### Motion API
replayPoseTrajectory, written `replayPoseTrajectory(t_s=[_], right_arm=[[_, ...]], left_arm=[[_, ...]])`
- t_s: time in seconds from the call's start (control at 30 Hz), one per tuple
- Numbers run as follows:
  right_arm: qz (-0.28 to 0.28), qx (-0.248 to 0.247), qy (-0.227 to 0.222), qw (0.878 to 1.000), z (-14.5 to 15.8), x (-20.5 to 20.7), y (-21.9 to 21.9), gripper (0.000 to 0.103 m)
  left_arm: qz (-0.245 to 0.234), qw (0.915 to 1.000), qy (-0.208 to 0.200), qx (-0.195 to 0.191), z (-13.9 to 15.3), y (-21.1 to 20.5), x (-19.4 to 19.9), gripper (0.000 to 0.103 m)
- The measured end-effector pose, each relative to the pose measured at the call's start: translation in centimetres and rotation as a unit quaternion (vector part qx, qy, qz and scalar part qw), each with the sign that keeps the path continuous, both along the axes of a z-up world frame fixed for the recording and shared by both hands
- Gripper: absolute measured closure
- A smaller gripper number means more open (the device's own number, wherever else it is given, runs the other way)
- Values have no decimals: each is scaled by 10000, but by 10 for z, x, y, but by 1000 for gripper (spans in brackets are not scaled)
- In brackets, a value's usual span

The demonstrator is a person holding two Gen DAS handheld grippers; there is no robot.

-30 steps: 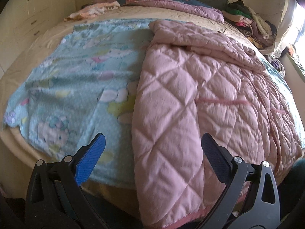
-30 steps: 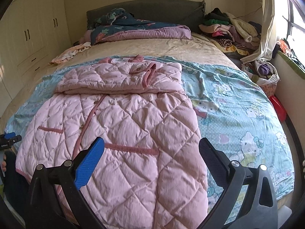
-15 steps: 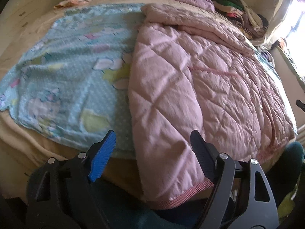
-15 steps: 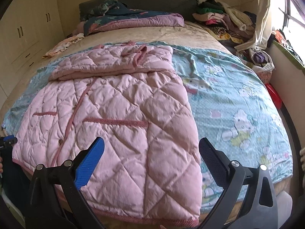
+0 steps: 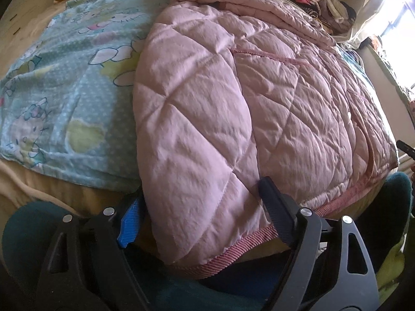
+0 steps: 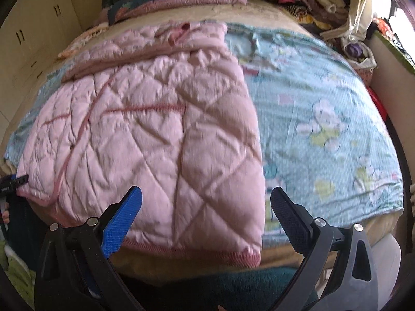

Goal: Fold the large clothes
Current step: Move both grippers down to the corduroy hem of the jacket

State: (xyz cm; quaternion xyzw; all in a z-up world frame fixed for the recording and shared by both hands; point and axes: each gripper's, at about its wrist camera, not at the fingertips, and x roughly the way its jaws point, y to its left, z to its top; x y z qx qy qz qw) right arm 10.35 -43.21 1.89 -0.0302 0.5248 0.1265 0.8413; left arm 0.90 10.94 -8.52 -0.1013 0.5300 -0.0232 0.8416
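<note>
— Left wrist view: where is the pink quilted coat (image 5: 233, 108)?

— Spread flat on the blue cartoon sheet (image 5: 64, 83), hem at the bed's near edge. My left gripper (image 5: 199, 207) is spread wide, its 2 fingers straddling the hem corner, apparently not pinching it.

— And your right?

— My right gripper (image 6: 206, 212) gapes wide too, hovering just short of the other hem corner (image 6: 246, 256), apart from the fabric.

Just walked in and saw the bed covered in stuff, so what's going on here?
A person with a gripper in each hand is folding a pink quilted coat laid out on the bed's blue cartoon sheet. The left gripper is open around the coat's bottom left corner at the hem. The right gripper is open near the bottom right corner, not gripping yet.
</note>
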Motion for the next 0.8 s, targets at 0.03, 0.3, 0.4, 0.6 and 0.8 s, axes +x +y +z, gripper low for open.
replayPoseTrajectory(t_s=[0.03,0.3,0.4,0.6,0.8], right_arm=[[16,-12,101,9999,-3,-1,0,4],[-160,-62,724,9972,-27,1,-8,4],[-116,83,911,9957,-32,0,-11,5],[-88,238,894,9957,-33,-5,-15,28],[43,326,619,9975,-29,-13,-15,56]], left_arm=[[-10,10000,0,6,0,-1,0,28],[4,10000,-57,6,0,-3,-3,27],[-24,10000,-71,13,-1,-5,-7,27],[-36,9998,-162,49,1,-8,-10,28],[-113,9994,-315,116,6,-13,-13,47]])
